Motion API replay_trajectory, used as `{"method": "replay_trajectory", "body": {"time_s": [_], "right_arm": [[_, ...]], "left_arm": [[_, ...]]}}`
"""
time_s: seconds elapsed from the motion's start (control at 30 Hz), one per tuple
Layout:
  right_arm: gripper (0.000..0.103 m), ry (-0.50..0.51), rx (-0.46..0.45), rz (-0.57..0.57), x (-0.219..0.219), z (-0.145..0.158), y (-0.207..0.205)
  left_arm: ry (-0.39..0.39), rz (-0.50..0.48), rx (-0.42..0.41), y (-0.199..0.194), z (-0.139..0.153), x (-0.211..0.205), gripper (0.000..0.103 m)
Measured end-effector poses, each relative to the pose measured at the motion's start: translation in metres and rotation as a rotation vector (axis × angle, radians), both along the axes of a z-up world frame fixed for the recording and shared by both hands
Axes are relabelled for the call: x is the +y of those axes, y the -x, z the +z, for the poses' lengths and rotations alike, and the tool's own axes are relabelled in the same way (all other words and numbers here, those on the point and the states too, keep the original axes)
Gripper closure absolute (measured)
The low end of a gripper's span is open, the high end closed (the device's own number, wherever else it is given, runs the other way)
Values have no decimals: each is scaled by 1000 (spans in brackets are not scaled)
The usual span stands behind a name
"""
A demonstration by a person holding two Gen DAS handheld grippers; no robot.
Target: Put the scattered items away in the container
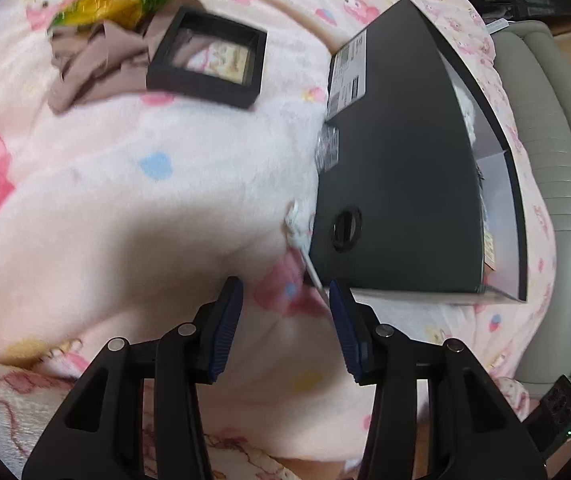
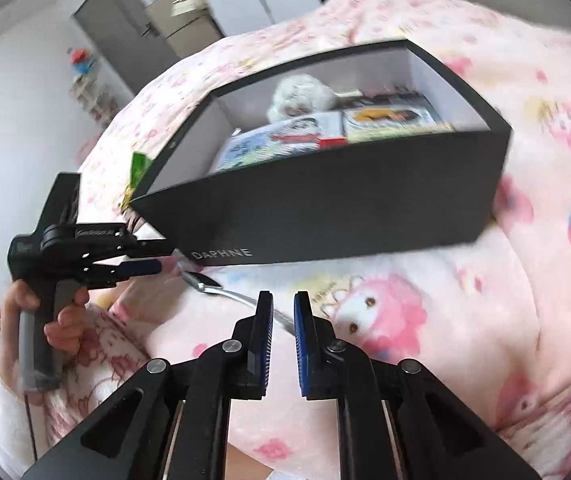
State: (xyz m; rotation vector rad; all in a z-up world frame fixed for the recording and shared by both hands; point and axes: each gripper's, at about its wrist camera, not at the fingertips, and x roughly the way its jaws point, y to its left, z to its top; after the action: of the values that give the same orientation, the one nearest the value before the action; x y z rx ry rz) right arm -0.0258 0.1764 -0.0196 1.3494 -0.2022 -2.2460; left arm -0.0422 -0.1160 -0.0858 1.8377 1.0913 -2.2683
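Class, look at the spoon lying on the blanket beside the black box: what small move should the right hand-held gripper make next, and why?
Probably close the right hand-held gripper on the spoon handle. The handle seems to run between its narrowly parted fingers but does not look pinched yet, and the spoon lies on the blanket, outside the black box.

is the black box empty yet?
No. In the right wrist view the black box already holds a white fluffy toy and several printed packets.

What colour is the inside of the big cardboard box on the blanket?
White inside, black outside: the big cardboard box, clearest in the right wrist view.
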Motion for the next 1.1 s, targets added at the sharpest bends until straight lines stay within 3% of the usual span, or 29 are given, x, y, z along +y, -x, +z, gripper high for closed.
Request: {"method": "replay_trajectory", "body": {"time_s": [0.1,0.2,0.4,0.53,0.67,0.73,0.8,0.83,0.9,1.0,1.1], "right_arm": [[94,73,-57,14,-5,-4,9],[94,74,-67,15,-23,-16,18],[93,60,-176,60,-43,-41,17],[93,62,-242,47,-32,-49,9],[92,206,-294,9,-12,-45,4],[85,295,-339,15,-10,-52,5],[81,316,-369,-53,-8,-66,10],[81,324,-376,-94,-5,-72,13],[81,413,-394,-176,6,-79,15],[81,425,-332,-234,17,-69,14],[80,413,-260,-283,30,-55,14]], "left_arm": [[-76,-37,8,1,-3,6,56],[-81,-79,1,5,-6,16,55],[36,-149,-35,17,-8,29,54],[124,-212,-8,15,1,41,54],[62,-177,27,20,2,36,54],[17,-137,11,26,-5,30,54],[-17,-120,-10,32,-13,26,55],[-24,-136,-9,34,-13,27,66],[-40,-181,12,35,-10,32,76],[-46,-247,53,33,-3,41,78],[-149,-328,68,36,-3,53,78]]}}
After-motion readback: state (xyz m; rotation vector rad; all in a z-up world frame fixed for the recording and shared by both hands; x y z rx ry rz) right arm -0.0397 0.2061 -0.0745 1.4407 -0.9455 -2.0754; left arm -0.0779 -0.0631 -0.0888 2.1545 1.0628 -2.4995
